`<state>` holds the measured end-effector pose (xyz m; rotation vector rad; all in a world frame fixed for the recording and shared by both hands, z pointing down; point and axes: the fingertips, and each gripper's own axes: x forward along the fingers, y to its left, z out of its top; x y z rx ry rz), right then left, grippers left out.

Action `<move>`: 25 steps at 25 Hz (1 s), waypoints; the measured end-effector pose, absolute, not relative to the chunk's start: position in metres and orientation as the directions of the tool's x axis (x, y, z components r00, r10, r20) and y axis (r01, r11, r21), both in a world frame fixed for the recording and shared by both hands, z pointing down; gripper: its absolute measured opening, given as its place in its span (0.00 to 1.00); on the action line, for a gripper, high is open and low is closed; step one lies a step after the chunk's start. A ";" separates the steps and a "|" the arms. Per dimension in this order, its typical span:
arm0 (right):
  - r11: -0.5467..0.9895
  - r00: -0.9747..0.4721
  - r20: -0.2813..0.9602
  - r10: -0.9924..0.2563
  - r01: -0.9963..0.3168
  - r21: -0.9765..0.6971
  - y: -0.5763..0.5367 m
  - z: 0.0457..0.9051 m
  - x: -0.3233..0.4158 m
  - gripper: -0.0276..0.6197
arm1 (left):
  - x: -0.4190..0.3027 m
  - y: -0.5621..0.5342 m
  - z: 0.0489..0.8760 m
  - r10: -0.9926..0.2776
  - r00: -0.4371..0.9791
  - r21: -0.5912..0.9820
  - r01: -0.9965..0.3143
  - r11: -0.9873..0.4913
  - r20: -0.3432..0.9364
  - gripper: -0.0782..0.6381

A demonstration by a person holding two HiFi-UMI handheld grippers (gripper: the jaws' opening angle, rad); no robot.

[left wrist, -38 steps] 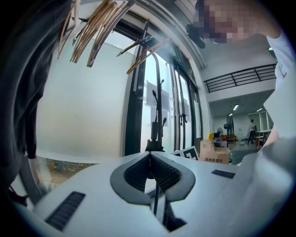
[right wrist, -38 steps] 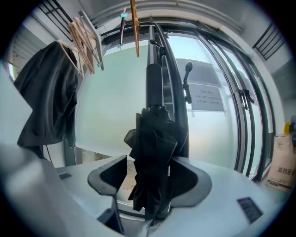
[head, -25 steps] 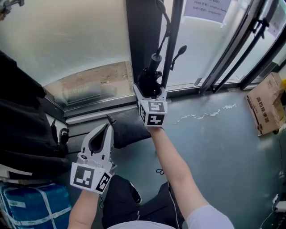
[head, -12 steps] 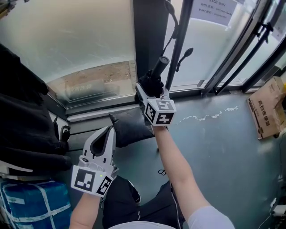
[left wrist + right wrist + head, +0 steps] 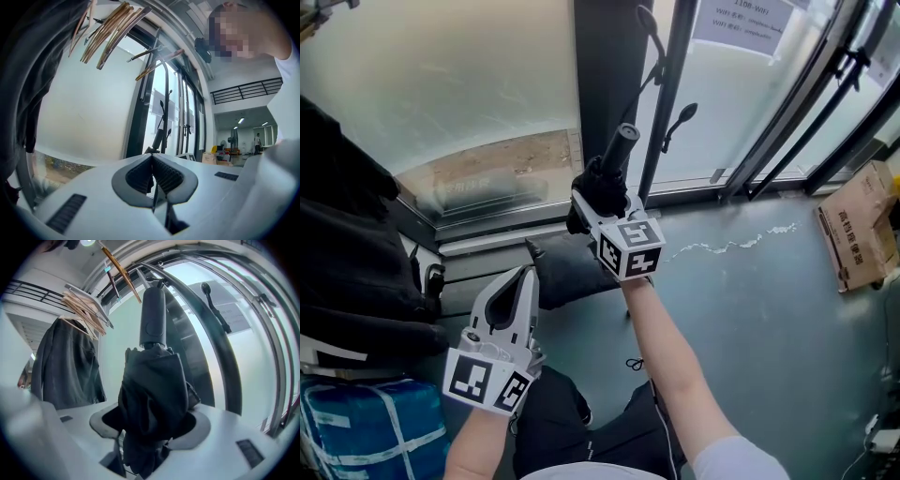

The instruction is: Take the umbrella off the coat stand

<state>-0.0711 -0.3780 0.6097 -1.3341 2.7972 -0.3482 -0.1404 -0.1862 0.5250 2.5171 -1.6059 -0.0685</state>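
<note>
Closing, right gripper (image 5: 598,195) pinches the umbrella (image 5: 152,380) — near-upright, handle up — left gripper (image 5: 528,274) pressed together.

This looks like the entrance side of an office or studio hall, not a home. Tall glazing in dark metal frames (image 5: 664,103) carries a printed paper notice (image 5: 741,19), and a cardboard box (image 5: 855,225) sits on the bare grey floor (image 5: 750,300). Wooden hangers (image 5: 110,30) and a dark coat (image 5: 70,366) hang on a rail. Beyond lies an open hall — a mezzanine railing (image 5: 246,89), ceiling strip lights (image 5: 241,120) and a standing fan (image 5: 233,140).
</note>
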 end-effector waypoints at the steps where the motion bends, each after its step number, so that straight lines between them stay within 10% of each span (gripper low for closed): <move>1: 0.610 -0.635 0.073 -0.769 -0.764 -0.209 -0.375 0.609 -0.069 0.45 | -0.139 -0.187 0.524 -0.905 0.424 0.157 -0.897 -0.413 0.042 0.14; 25: 0.623 -0.623 0.054 -0.781 -0.782 -0.011 -0.338 0.532 -0.031 0.42 | -0.116 -0.182 0.475 -0.912 0.410 0.125 -0.906 -0.405 0.021 0.14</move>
